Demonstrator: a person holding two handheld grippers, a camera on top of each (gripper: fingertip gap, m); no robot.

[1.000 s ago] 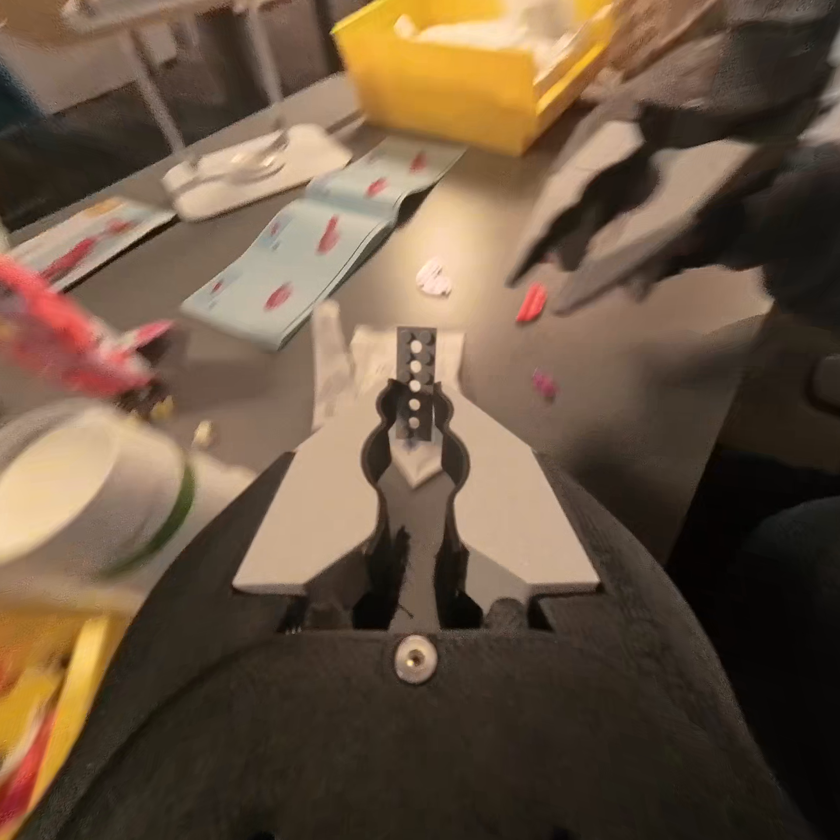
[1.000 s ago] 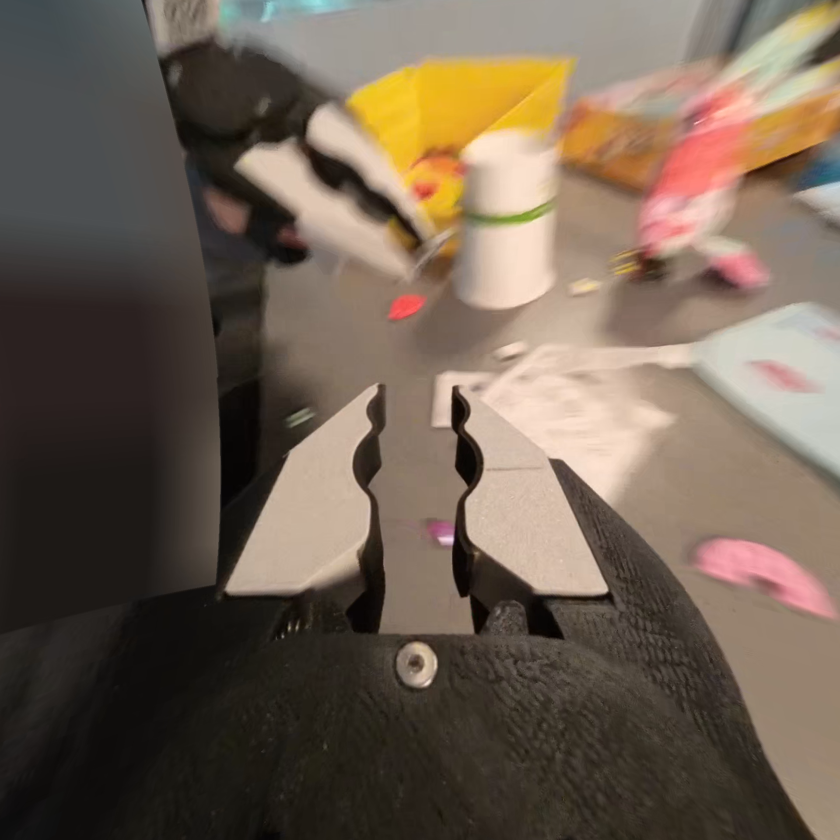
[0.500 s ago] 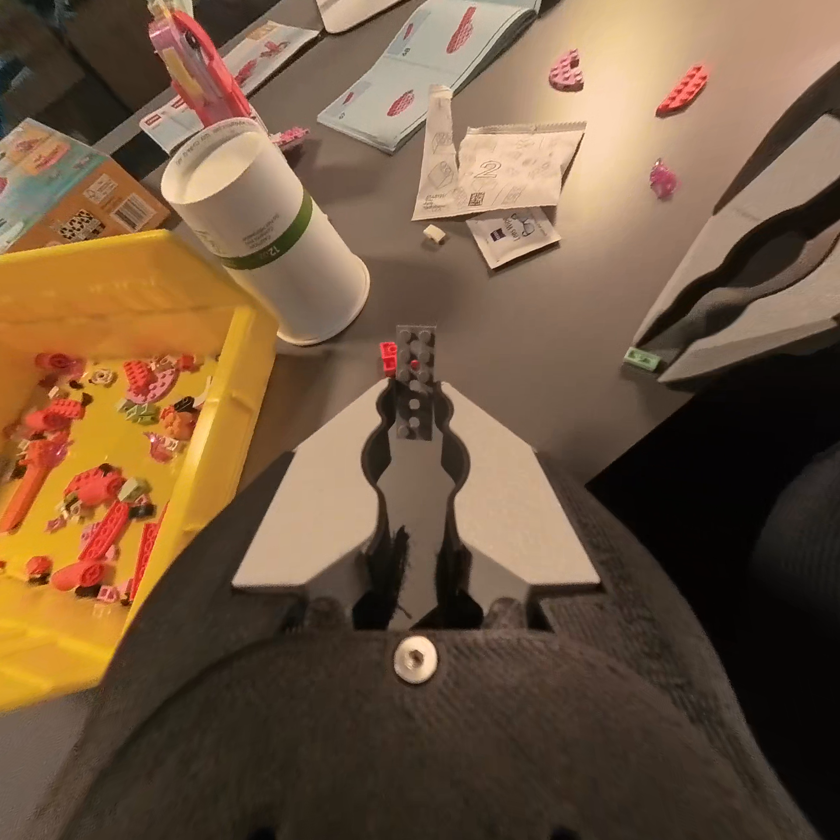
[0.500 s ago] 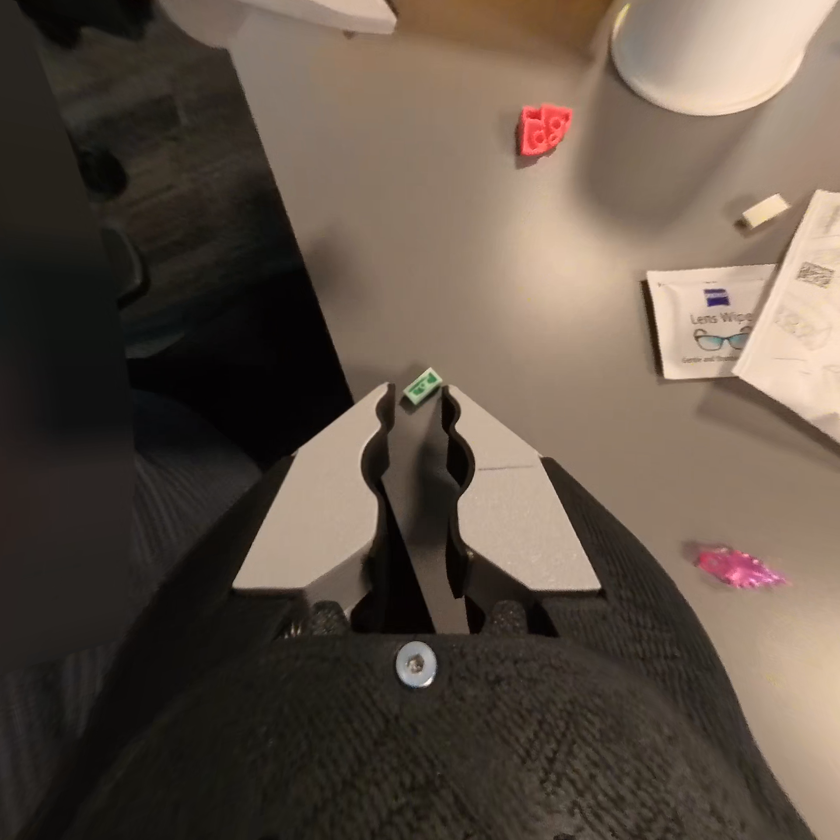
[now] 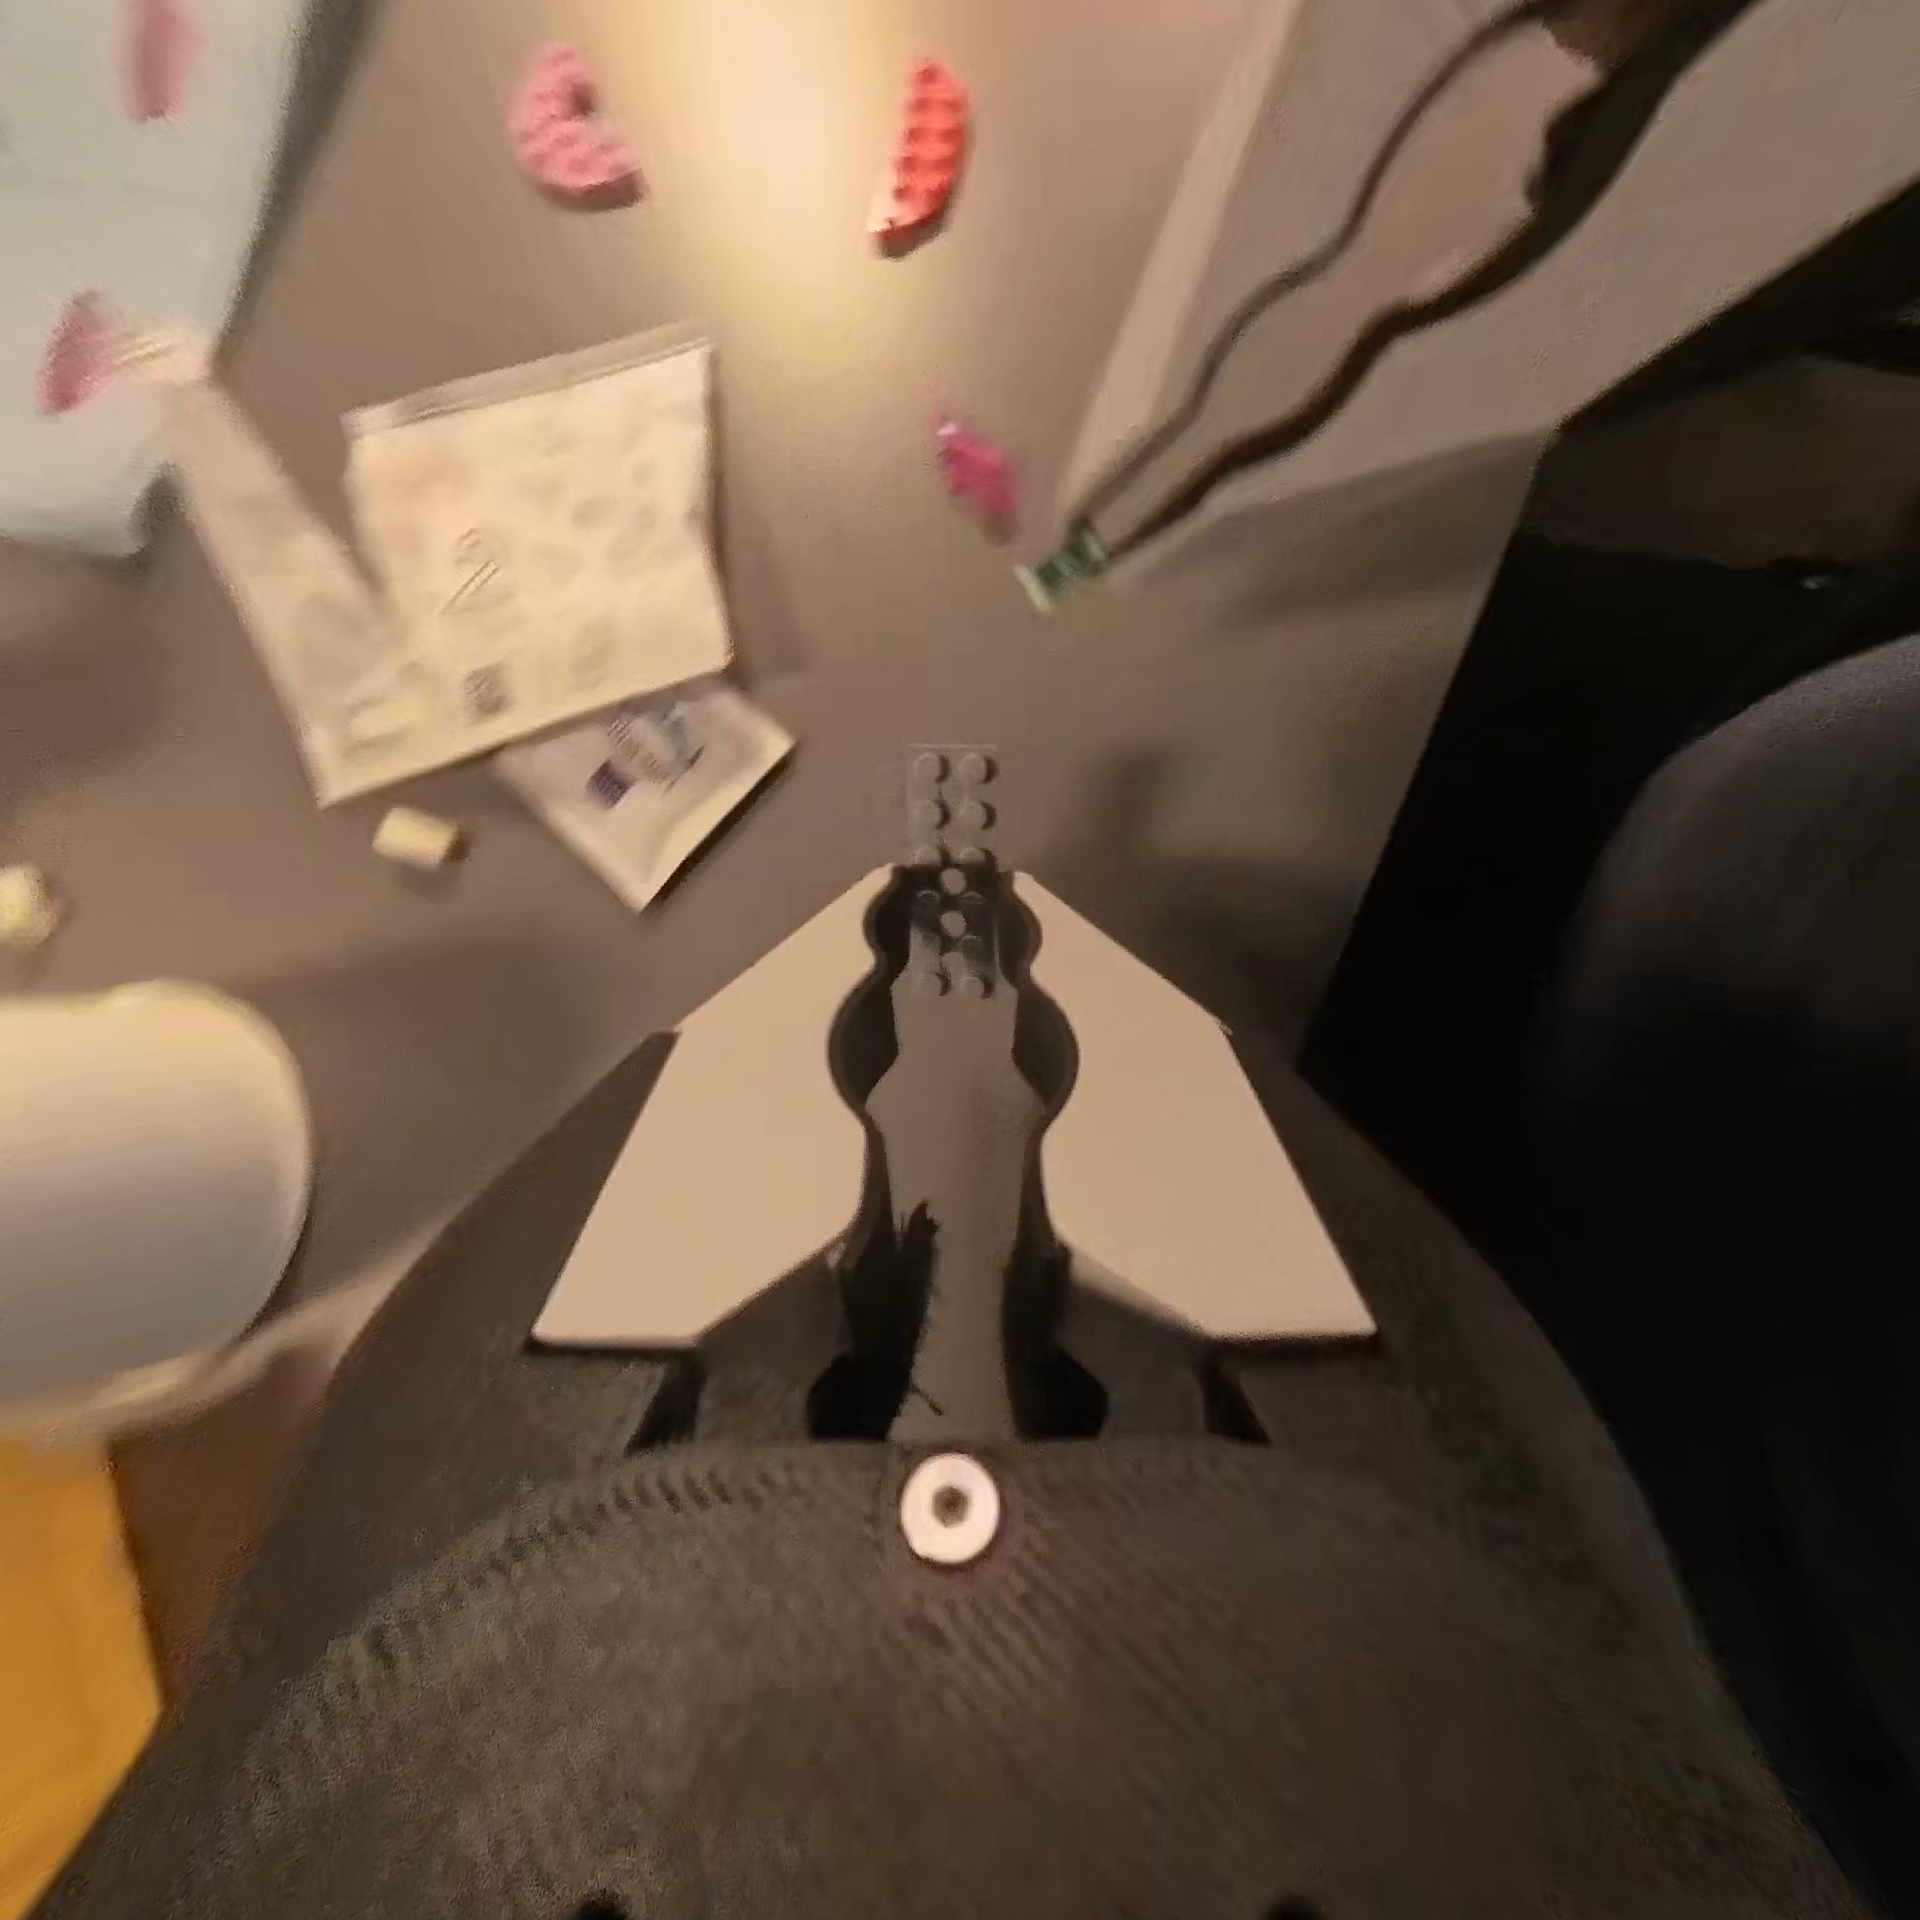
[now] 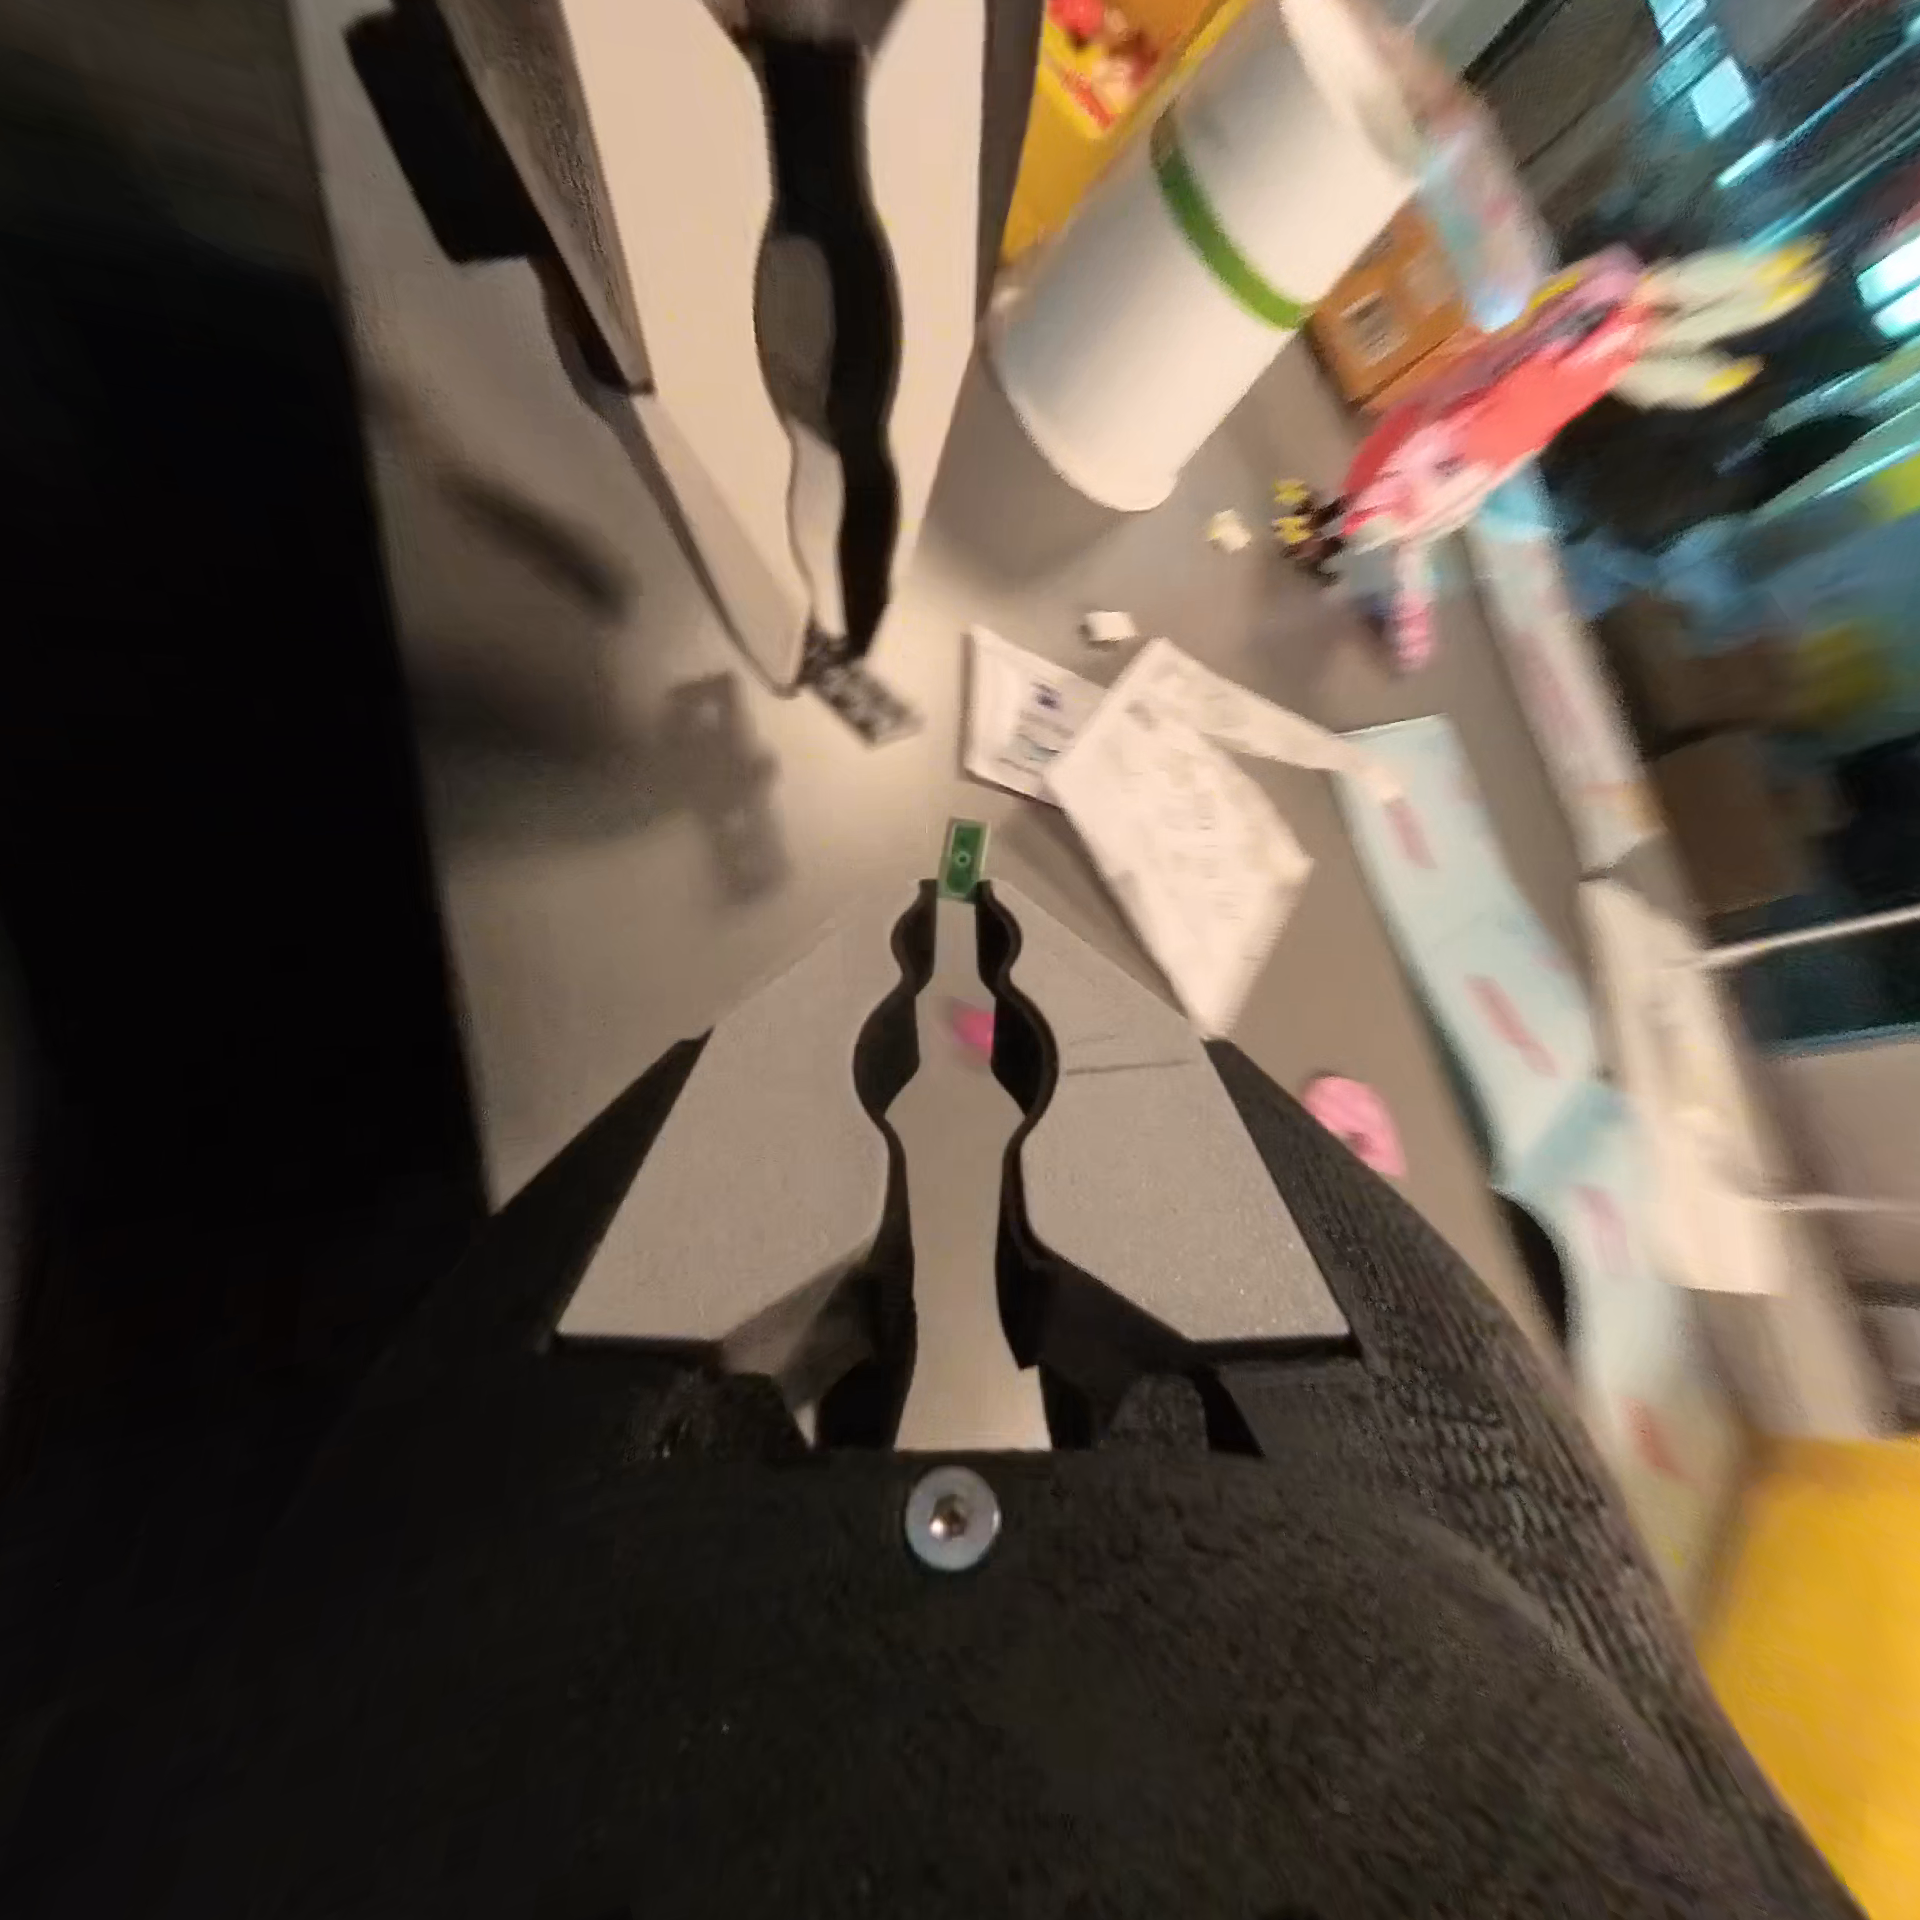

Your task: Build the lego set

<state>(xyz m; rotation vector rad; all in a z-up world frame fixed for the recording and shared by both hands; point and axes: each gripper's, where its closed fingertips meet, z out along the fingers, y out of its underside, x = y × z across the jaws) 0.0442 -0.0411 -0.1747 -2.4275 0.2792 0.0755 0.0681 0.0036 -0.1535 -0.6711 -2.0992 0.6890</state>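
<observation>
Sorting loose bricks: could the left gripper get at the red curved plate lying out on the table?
Probably not as things stand: the left gripper is shut on a grey studded plate. The red curved plate lies uncovered on the table.

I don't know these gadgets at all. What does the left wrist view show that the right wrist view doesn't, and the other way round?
Only the left wrist view shows a red curved piece on the grey table.

Only the right wrist view shows the red and pink toy model and the green band on the white paper cup.

Both show the left hand-held gripper pinching a grey studded plate, the right hand-held gripper pinching a small green tile, the white paper packets and a pink curved piece.
</observation>
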